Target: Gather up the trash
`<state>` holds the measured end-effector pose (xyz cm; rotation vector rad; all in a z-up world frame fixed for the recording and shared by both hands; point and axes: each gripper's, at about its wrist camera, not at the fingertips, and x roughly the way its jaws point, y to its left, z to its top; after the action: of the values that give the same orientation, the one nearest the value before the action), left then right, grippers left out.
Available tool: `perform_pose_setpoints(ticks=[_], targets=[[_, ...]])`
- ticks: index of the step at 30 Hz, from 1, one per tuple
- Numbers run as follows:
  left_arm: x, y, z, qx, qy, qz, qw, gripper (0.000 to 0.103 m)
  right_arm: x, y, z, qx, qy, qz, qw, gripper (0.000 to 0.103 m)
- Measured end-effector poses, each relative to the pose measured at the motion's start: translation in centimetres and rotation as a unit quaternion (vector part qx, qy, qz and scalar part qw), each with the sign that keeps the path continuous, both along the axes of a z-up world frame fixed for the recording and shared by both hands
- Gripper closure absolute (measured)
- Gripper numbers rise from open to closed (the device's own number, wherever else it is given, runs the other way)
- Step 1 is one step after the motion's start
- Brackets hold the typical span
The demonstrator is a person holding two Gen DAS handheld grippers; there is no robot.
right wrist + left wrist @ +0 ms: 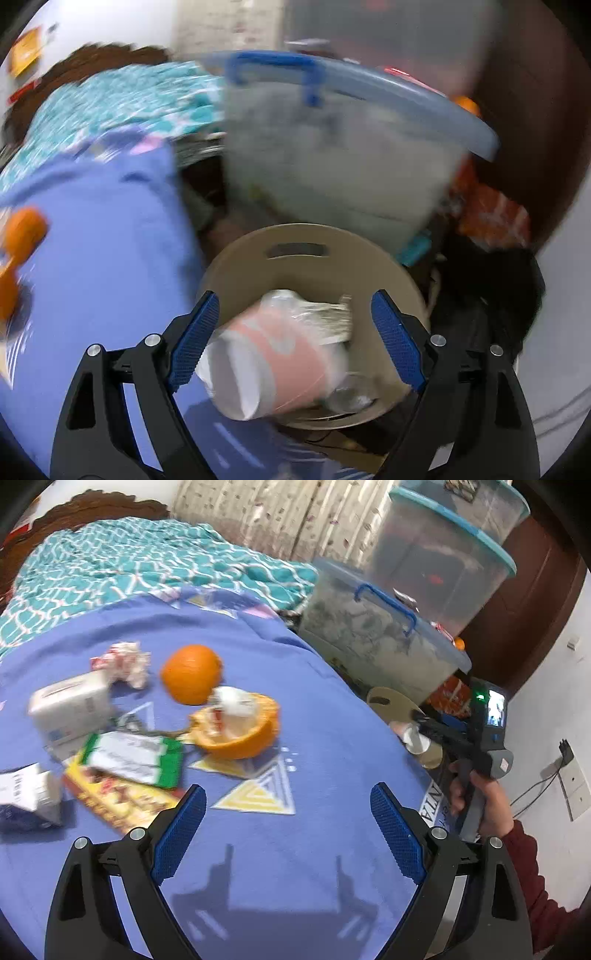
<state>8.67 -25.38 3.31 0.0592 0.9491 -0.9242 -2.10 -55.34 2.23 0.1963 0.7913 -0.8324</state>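
My left gripper (288,805) is open over the blue sheet (295,867), with nothing between its pads. Ahead of it lie an orange peel dome (192,674), a peel cup (240,734) holding crumpled paper (236,701), a paper wad (125,659), a white box (70,705), a green-and-white wrapper (136,757), a yellow-red wrapper (118,797) and a small carton (26,797). My right gripper (295,299) stands open above the tan round bin (258,266). A pink-and-white paper cup (273,365) lies tilted between the jaws, loose, over clear plastic wrap (317,310).
Clear storage boxes with blue lids (380,638) stack behind the bin beside the bed. A teal quilt (129,565) covers the far part of the bed. A person's hand (487,801) in a red sleeve holds the right gripper. Orange packaging (491,214) sits right of the bin.
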Motion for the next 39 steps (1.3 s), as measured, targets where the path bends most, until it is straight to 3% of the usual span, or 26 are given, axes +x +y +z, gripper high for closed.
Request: perform_pose_setpoints(ticks=[3, 6, 9, 11, 14, 20, 27, 31, 35, 36, 39], targets=[[1.0, 3.4, 0.1, -0.005, -0.004, 0.029, 0.9996, 0.017, -1.7, -0.8, 1.4, 0.016, -0.041, -0.011, 0.999, 0.020], [2.2, 6.8, -0.3, -0.003, 0.002, 0.067, 0.9977, 0.017, -2.0, 0.6, 3.2, 0.026, -0.085, 0.020, 0.996, 0.020], [3.4, 10.1, -0.8, -0.006, 0.011, 0.111, 0.9938, 0.017, 0.0, 3.0, 4.1, 0.067, -0.112, 0.087, 0.988, 0.034], [4.2, 12.3, -1.1, -0.012, 0.019, 0.132, 0.9910, 0.017, 2.3, 4.8, 4.0, 0.115, -0.119, 0.142, 0.976, 0.047], [4.9, 15.0, -1.1, -0.020, 0.018, 0.155, 0.9876, 0.017, 6.7, 7.2, 3.3, 0.175, -0.110, 0.198, 0.958, 0.054], [5.6, 19.2, -1.4, -0.035, 0.013, 0.178, 0.9834, 0.017, 18.3, 11.1, 2.2, 0.250, -0.068, 0.273, 0.926, 0.053], [6.5, 21.3, -3.5, -0.036, 0.040, 0.179, 0.9824, 0.017, 28.9, 11.3, -2.0, 0.309, -0.016, 0.263, 0.914, 0.052], [6.8, 20.6, -4.1, -0.043, 0.055, 0.162, 0.9843, 0.017, 30.5, 10.5, -3.0, 0.370, -0.027, 0.279, 0.886, 0.057], [6.2, 18.6, -3.9, -0.049, 0.052, 0.131, 0.9888, 0.018, 27.5, 12.6, -3.9, 0.454, -0.032, 0.334, 0.826, 0.056], [5.9, 17.8, -3.8, -0.050, 0.052, 0.120, 0.9901, 0.018, 26.6, 13.4, -3.9, 0.459, -0.034, 0.346, 0.818, 0.056], [4.9, 15.6, -3.3, -0.052, 0.049, 0.091, 0.9933, 0.018, 23.1, 16.3, -3.3, 0.438, -0.031, 0.371, 0.818, 0.054]])
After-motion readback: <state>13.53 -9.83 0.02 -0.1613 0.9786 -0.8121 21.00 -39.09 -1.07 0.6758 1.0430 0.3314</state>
